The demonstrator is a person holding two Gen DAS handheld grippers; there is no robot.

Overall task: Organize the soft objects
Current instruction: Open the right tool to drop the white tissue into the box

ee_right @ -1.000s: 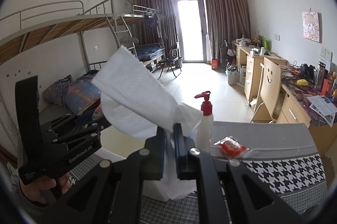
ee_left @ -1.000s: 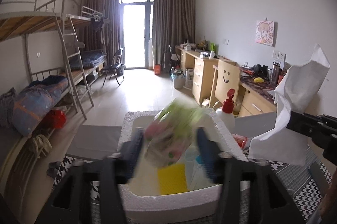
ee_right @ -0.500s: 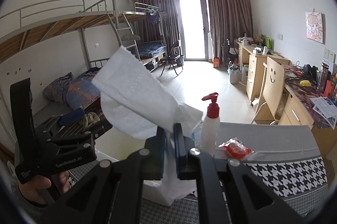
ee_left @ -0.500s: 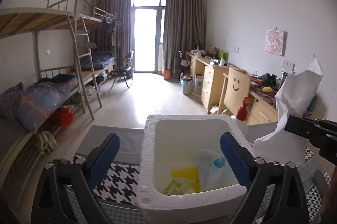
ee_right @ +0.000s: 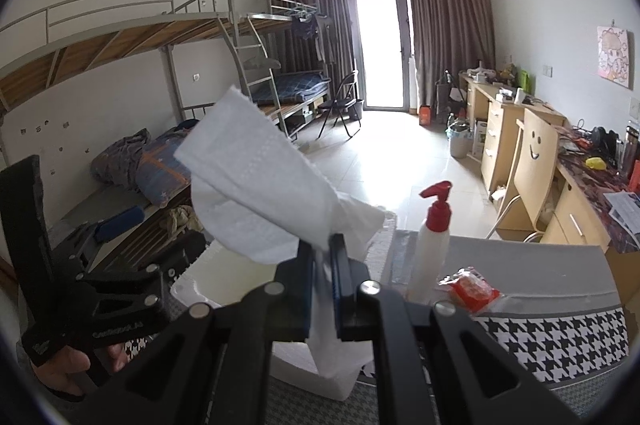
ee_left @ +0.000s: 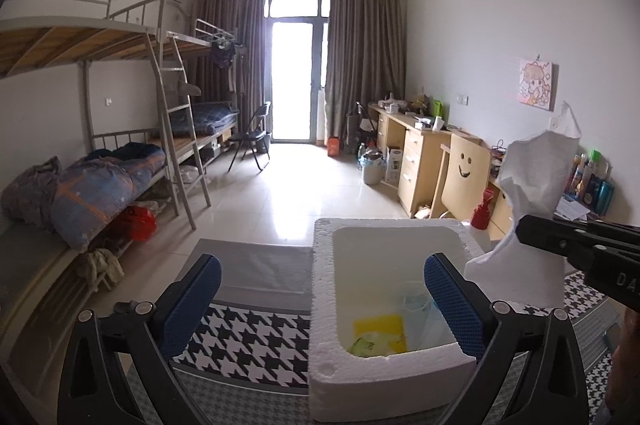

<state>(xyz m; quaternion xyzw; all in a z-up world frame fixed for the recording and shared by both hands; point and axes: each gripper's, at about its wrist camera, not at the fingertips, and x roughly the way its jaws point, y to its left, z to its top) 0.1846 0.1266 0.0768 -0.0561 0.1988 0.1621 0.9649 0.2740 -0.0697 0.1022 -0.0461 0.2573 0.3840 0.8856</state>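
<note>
1. We see one white foam box (ee_left: 320, 309) on the houndstooth tablecloth (ee_left: 248, 341); it is open at the top and sits at the near edge of the table.
2. Inside the box, on its floor, we count one yellow flat piece (ee_left: 380, 325), one green-printed soft packet (ee_left: 362, 345) lying partly over it at the near side, and some clear plastic (ee_left: 416, 305) to the right of them; we cannot tell how many clear pieces there are.
3. Our left gripper (ee_left: 320, 291) is released; its two blue-padded fingers (ee_left: 192, 305) stand wide apart with nothing between them, one left of the box and one over its right side.
4. Our right gripper (ee_right: 322, 285) is clenched on one white tissue (ee_right: 256, 185); the sheet fans up and to the left above the fingers, and a tail hangs below them, just right of the box.
5. Farther right on the table we count one white pump bottle (ee_right: 430, 249) with a red head, standing upright, and one red packet (ee_right: 470, 287) in clear wrap lying just beside it.
</note>
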